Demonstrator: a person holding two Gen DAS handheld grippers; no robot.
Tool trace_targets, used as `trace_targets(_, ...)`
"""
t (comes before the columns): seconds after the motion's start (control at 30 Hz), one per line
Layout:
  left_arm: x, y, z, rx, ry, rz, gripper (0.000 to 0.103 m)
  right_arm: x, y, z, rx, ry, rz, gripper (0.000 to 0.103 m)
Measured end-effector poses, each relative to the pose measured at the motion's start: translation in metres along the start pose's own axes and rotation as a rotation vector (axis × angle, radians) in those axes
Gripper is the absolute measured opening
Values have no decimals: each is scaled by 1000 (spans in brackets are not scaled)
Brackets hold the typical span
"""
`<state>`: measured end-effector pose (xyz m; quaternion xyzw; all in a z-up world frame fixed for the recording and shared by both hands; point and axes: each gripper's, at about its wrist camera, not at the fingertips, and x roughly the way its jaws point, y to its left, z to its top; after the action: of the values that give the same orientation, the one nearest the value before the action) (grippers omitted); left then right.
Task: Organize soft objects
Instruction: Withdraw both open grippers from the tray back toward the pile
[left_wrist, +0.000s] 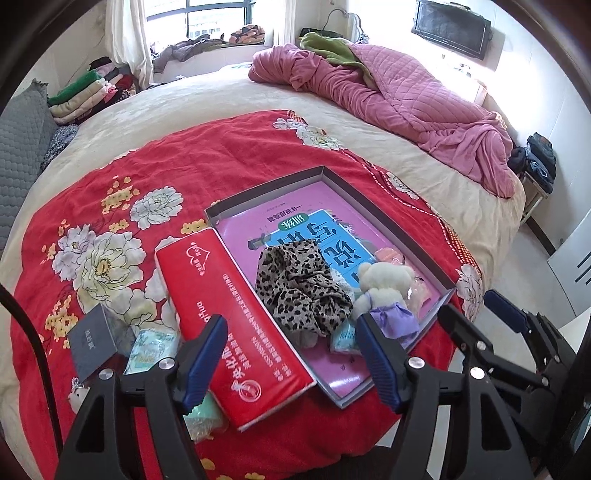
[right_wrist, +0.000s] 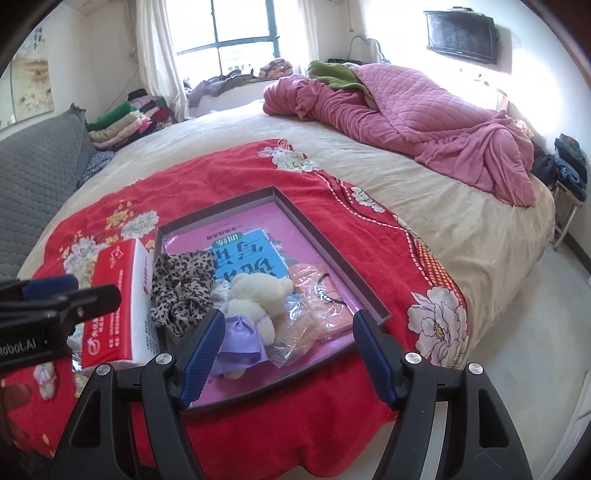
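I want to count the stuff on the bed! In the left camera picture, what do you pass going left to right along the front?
Grey box → red tissue pack → leopard cloth → teddy bear → tray's right rim.

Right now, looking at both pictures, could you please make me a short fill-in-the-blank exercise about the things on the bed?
1. The teddy bear lies inside the shallow ____.
2. The leopard-print cloth rests beside the bear, on the pink ____.
3. The tissue pack outside the box is coloured ____.
4. Both hand-held grippers hold ____.

Missing words: box; book; red; nothing
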<state>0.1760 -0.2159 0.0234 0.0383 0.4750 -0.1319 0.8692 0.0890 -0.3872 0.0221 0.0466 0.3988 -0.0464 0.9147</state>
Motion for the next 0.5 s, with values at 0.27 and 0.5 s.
trace_targets(0.27, -19, 6, -8, -9, -19, 17, 71, -16, 5, 4, -14, -26, 1, 73)
trace_targets(0.5, -35, 12, -15, -26, -35, 20, 72, -33, 9, 5, -27, -52, -2, 74)
